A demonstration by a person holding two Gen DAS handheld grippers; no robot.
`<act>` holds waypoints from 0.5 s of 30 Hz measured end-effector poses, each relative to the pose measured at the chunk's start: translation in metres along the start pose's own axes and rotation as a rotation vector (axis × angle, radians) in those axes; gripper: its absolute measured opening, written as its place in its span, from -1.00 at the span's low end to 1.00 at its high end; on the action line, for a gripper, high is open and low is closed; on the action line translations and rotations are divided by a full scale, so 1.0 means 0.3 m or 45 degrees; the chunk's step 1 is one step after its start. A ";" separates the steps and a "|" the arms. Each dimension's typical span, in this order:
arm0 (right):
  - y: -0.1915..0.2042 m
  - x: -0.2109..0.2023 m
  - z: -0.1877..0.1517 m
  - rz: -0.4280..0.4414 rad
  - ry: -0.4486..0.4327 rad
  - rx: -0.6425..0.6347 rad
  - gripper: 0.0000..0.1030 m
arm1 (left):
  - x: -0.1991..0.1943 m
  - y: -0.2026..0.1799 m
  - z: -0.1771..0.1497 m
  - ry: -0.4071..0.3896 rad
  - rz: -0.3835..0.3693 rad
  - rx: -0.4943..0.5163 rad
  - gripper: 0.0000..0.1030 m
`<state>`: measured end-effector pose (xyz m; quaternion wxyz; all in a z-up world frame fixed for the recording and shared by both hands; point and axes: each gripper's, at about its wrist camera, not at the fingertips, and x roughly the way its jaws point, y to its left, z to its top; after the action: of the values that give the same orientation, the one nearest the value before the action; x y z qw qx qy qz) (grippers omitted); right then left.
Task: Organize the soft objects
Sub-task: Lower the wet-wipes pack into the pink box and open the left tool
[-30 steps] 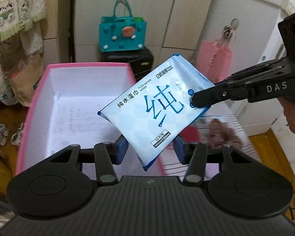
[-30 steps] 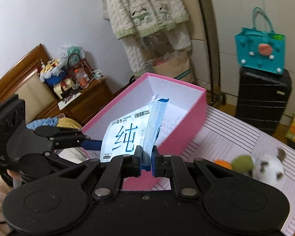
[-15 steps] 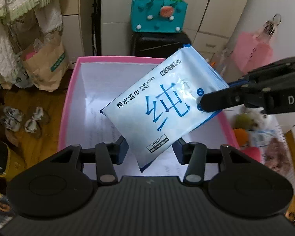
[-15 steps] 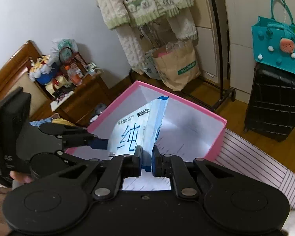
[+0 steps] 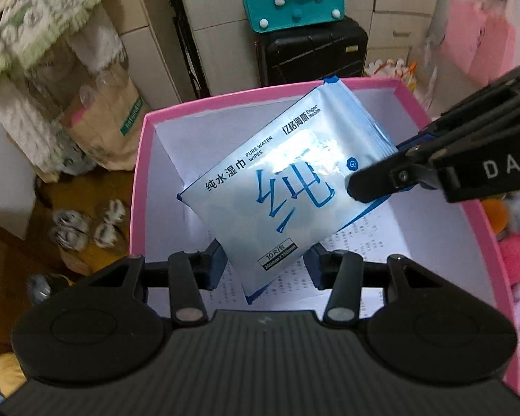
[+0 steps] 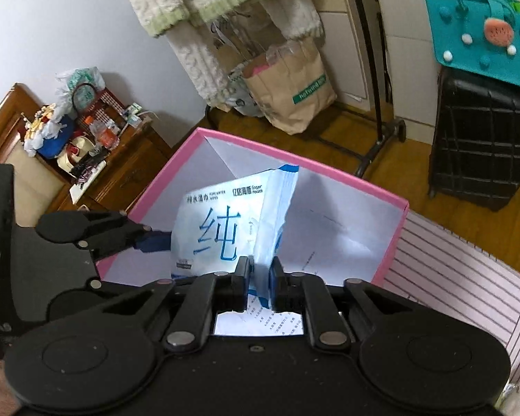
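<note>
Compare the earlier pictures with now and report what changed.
The pale-blue wet-wipes pack came over the pink, white-lined box and lower into it. The right tongs are opening, with the pack's edge between them. The left tongs still straddle its bottom corner.

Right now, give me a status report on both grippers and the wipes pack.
Left gripper clamps wipes pack by its lower corner. Right gripper opening, pack edge between its jaws. Pack over pink box; nothing in the way.
</note>
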<state>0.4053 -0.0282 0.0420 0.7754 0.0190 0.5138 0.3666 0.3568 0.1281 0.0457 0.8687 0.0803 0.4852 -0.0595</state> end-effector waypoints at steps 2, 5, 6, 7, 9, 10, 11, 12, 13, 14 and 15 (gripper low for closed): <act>-0.003 0.015 0.002 -0.015 0.015 0.022 -0.41 | 0.009 -0.016 0.013 0.009 0.021 0.039 -0.10; -0.001 0.024 0.005 -0.071 -0.002 0.029 -0.30 | 0.028 -0.022 0.030 0.004 0.044 0.068 -0.09; 0.005 0.023 0.004 -0.095 -0.008 0.023 -0.26 | 0.033 -0.024 0.035 0.000 0.056 0.077 -0.08; 0.008 0.022 0.003 -0.104 -0.010 0.020 -0.15 | 0.036 -0.025 0.037 -0.007 0.074 0.084 -0.05; 0.012 0.012 0.001 -0.125 -0.020 0.013 0.06 | 0.035 -0.033 0.029 -0.039 0.122 0.116 -0.04; 0.019 0.006 -0.004 -0.143 -0.031 -0.001 0.08 | 0.033 -0.034 0.027 -0.053 0.144 0.133 -0.03; 0.027 -0.001 -0.010 -0.164 -0.045 -0.023 0.10 | 0.031 -0.035 0.024 -0.066 0.160 0.142 -0.03; 0.031 -0.009 -0.015 -0.183 -0.056 -0.039 0.11 | 0.029 -0.035 0.017 -0.074 0.160 0.146 -0.01; 0.030 -0.015 -0.018 -0.192 -0.062 -0.046 0.11 | 0.031 -0.034 0.015 -0.059 0.141 0.151 0.04; 0.029 -0.019 -0.021 -0.185 -0.066 -0.047 0.11 | 0.032 -0.033 0.014 -0.047 0.124 0.147 0.05; 0.025 -0.023 -0.024 -0.175 -0.070 -0.049 0.11 | 0.028 -0.033 0.011 -0.059 0.125 0.141 0.07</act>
<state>0.3938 -0.0293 0.0471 0.8128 -0.0212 0.4853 0.3216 0.3620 0.1177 0.0394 0.8758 0.1507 0.4563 -0.0453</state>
